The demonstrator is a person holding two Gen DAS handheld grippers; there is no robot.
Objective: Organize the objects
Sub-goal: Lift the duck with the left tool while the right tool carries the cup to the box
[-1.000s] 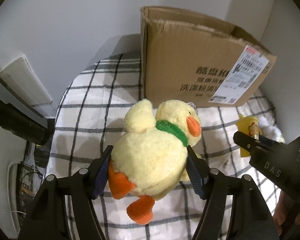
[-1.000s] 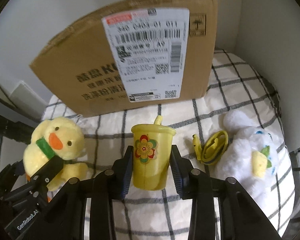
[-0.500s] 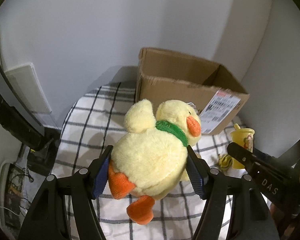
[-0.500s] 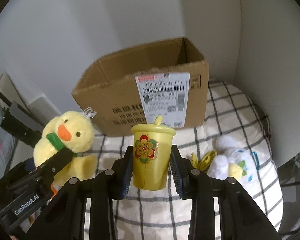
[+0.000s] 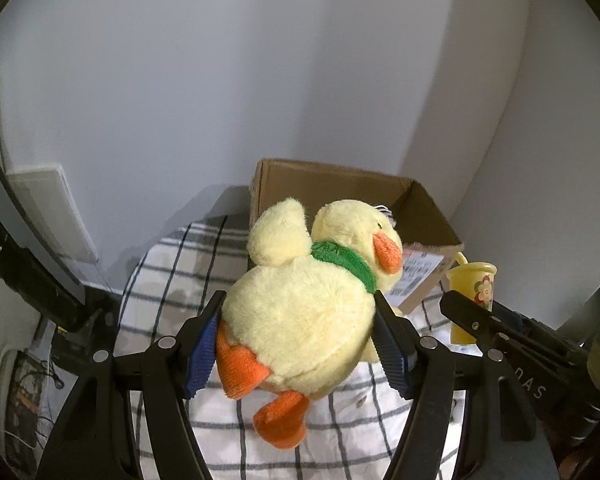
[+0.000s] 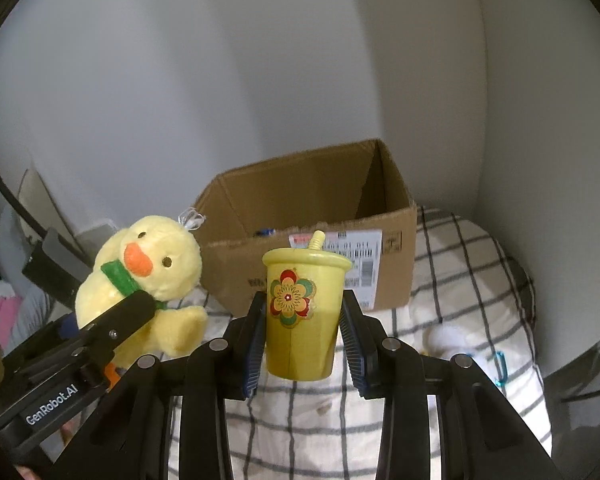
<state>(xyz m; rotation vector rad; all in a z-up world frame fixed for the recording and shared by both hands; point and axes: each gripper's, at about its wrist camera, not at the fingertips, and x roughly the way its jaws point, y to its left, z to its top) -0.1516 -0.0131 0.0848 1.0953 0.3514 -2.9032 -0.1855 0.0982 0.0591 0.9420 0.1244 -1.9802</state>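
Observation:
My left gripper (image 5: 298, 342) is shut on a yellow plush duck (image 5: 304, 312) with a green scarf and orange feet, held high above the checked cloth; the duck also shows in the right wrist view (image 6: 140, 276). My right gripper (image 6: 302, 338) is shut on a yellow toy cup (image 6: 302, 312) with a flower sticker and a straw, also lifted; the cup shows in the left wrist view (image 5: 472, 296). An open cardboard box (image 6: 312, 216) stands behind both, against the wall, and also shows in the left wrist view (image 5: 340, 184).
A white checked cloth (image 6: 452, 280) covers the surface. A white plush toy (image 6: 448, 338) and a blue clip (image 6: 498, 366) lie on it to the right. Walls close in at the back and right. Cables and dark gear (image 5: 32, 320) sit low left.
Both grippers have risen with the duck and the cup. The box now appears lower and smaller, and its open inside shows.

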